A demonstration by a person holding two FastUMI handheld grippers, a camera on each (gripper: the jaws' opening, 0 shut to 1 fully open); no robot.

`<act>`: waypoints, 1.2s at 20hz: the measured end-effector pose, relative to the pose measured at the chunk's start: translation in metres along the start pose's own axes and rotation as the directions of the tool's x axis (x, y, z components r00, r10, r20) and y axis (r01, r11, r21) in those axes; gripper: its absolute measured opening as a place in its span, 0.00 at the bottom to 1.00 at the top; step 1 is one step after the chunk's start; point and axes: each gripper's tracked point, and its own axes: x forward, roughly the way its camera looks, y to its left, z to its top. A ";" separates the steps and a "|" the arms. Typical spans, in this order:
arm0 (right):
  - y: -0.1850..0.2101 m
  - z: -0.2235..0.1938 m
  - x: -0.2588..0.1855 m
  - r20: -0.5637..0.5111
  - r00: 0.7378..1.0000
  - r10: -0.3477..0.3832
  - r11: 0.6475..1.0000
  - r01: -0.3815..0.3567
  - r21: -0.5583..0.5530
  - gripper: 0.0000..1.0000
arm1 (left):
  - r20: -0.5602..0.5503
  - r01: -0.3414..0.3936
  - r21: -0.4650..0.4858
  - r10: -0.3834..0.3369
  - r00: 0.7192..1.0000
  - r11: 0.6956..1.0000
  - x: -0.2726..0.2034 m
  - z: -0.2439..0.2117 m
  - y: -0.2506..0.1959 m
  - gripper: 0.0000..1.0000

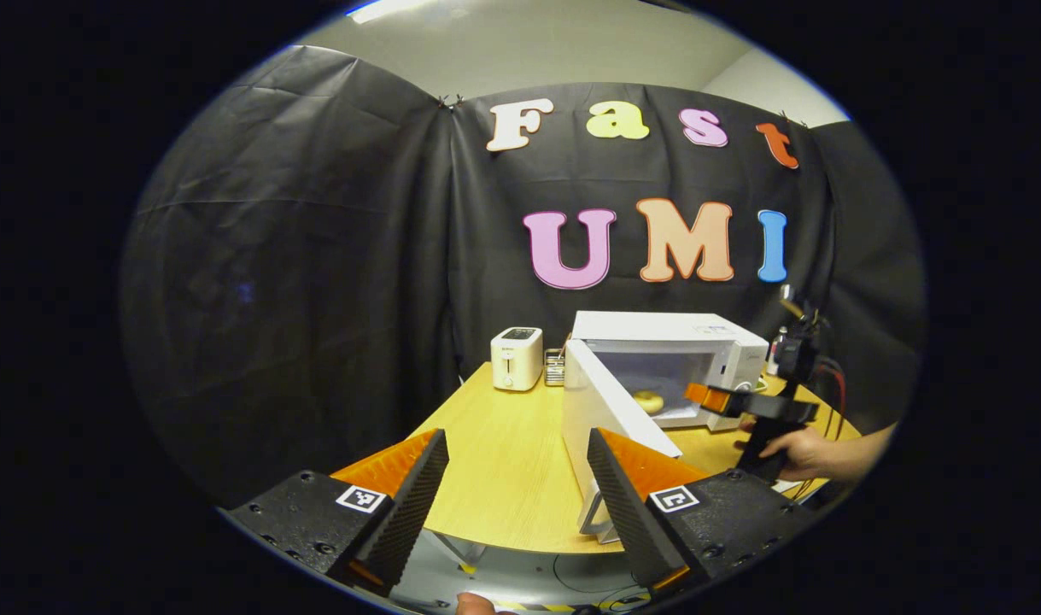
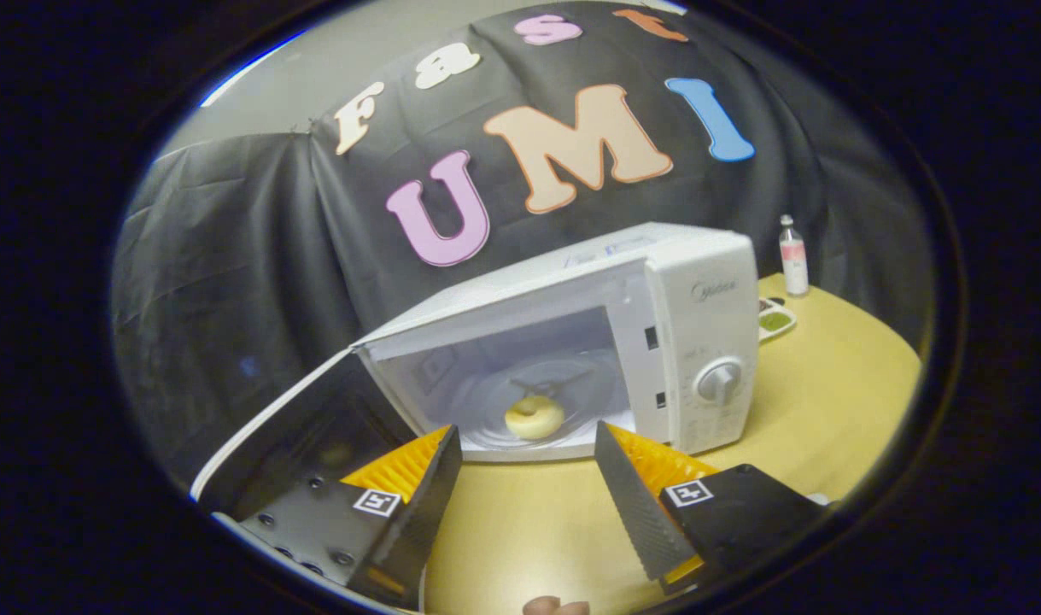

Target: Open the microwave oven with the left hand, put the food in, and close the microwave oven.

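Note:
A white microwave (image 1: 669, 350) (image 2: 699, 282) stands on the wooden table (image 1: 503, 453) with its door (image 1: 601, 410) (image 2: 272, 427) swung wide open. On the turntable inside lies a pale yellow ring-shaped piece of food (image 2: 534, 418) (image 1: 649, 401). My left gripper (image 1: 516, 470) is open and empty, back from the table's near edge and left of the door. My right gripper (image 2: 529, 465) (image 1: 712, 398) is open and empty just in front of the oven's mouth, apart from the food. In the left gripper view a hand (image 1: 806, 453) holds that right gripper.
A white toaster (image 1: 517, 358) and a small metal rack (image 1: 555, 367) stand at the table's back left. A bottle (image 2: 792, 256) and a small dish (image 2: 774, 322) sit right of the microwave. Red and black cables (image 1: 832, 384) hang by the right hand.

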 end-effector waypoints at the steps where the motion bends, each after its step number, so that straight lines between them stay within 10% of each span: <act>1: -0.003 0.010 -0.016 0.006 1.000 0.006 1.000 -0.006 -0.022 0.85 | -0.009 0.006 -0.002 -0.006 1.000 1.000 0.005 -0.008 -0.001 0.96; 12: -0.053 0.097 -0.152 0.103 0.993 -0.061 0.984 0.077 -0.160 0.96 | -0.172 -0.008 0.011 0.009 0.985 1.000 0.060 -0.100 -0.010 0.97; 17: -0.083 0.112 -0.189 0.139 0.982 -0.124 0.972 0.149 -0.183 0.96 | -0.161 0.030 0.014 -0.027 0.987 0.999 0.077 -0.096 -0.043 0.13; 24: -0.122 0.144 -0.225 0.190 0.959 -0.209 0.959 0.239 -0.152 0.85 | -0.181 0.197 0.089 -0.179 0.967 0.976 0.096 -0.098 -0.128 0.05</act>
